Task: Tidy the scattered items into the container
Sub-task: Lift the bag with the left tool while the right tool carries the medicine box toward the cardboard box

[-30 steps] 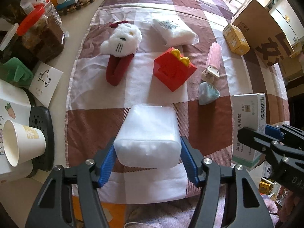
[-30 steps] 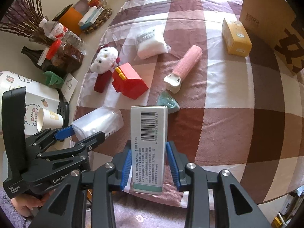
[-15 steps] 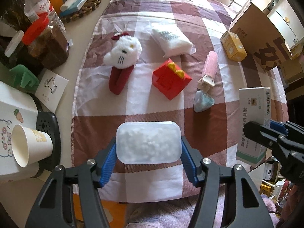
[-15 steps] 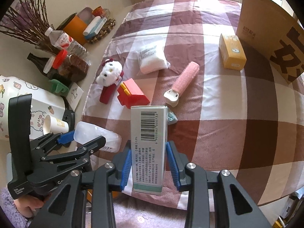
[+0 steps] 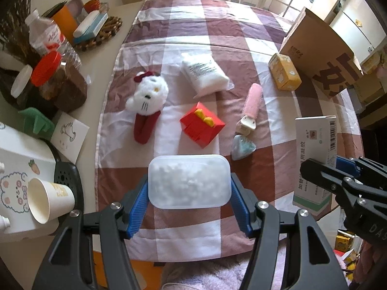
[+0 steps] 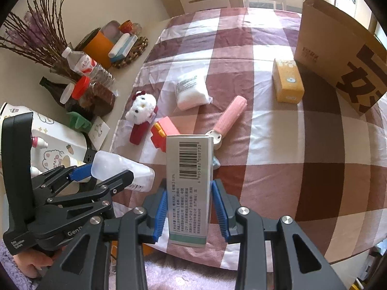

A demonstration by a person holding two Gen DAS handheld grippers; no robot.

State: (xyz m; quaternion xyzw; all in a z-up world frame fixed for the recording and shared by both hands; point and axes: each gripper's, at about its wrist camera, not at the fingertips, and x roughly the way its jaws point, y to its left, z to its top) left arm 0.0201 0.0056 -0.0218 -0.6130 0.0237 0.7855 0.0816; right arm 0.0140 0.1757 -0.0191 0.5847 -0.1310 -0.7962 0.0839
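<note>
A round cream counter [image 5: 116,46] carries a plaid cloth [image 5: 193,33] of maroon, mauve and white squares. Slatted chair backs stand at its far side, and windows light the room beyond.

The left hand-held gripper [image 5: 189,205] grips a clear plastic tub [image 5: 189,181] between its blue ribbed pads, above the near edge of the cloth. The tub is a rounded rectangle full of small white pieces, its long axis crosswise between the jaws. The right hand-held gripper [image 6: 191,213] clamps a tall white medicine carton [image 6: 188,183] with a green band at its base. The carton's long axis runs along the fingers, barcode end pointing away from the gripper.

Ahead of the left gripper lie a red cardboard box [image 5: 202,124] with yellow trim, a pale blue triangular pouch [image 5: 242,147] and a fuzzy pink cylinder [image 5: 251,105] with a white cap, its axis running away from the gripper. Farther ahead are a white plush cat head [image 5: 148,94] on a red strap and a soft clear bag of white granules [image 5: 205,73].

Far right of both grippers, a yellow carton [image 6: 287,83] lies just beside a brown corrugated cardboard box [image 6: 338,50] printed with dark characters. To the left of the left gripper sits a tilted paper cup [image 5: 48,199], beyond it a red-lidded jar [image 5: 60,79].
</note>
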